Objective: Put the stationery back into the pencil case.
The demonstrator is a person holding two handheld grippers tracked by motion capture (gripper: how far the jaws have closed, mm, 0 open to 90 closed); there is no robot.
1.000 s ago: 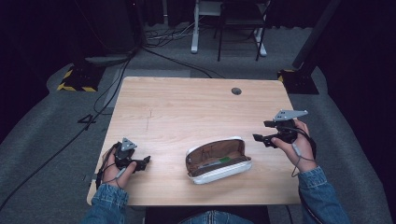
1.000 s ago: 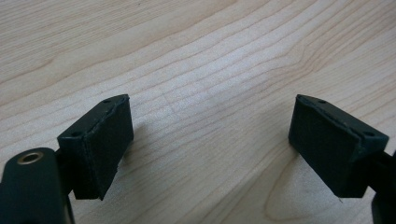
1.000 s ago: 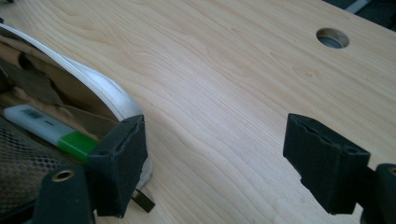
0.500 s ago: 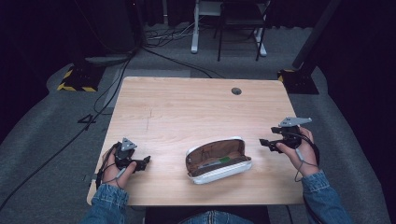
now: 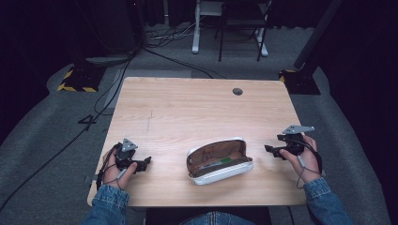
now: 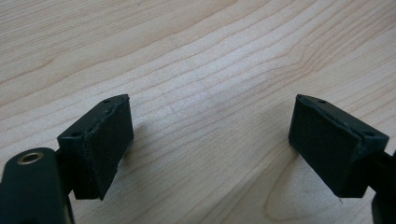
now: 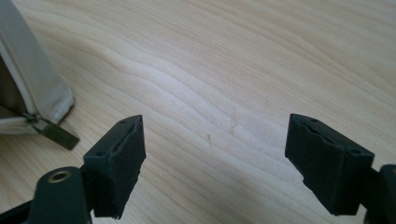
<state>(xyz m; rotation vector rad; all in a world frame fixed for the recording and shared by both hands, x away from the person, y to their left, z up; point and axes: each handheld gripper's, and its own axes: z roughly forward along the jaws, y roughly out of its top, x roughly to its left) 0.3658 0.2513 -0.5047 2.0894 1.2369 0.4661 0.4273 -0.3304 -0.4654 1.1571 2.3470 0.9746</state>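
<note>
A white zip pouch [image 5: 219, 160] lies open near the table's front edge, its brown lining up, with a green item and a dark item inside. My left gripper [image 5: 146, 161] rests on the table at the front left, open, nothing between its pads [image 6: 100, 140]. At the front right, my right gripper [image 5: 271, 151] sits low over the wood, also open and empty, its jaws pointing toward the pouch. In the right gripper view the pouch's corner [image 7: 28, 88] and zip pull [image 7: 58, 134] lie just left of the jaws.
The wooden table [image 5: 187, 108] has a round cable hole [image 5: 237, 91] near its back right. Beyond it the floor holds cables, a yellow-and-black striped base [image 5: 77, 79] and a white stand's legs [image 5: 230, 28].
My right gripper has come down and toward the front edge, from a raised position to just above the table. The left gripper and the pouch have stayed put.
</note>
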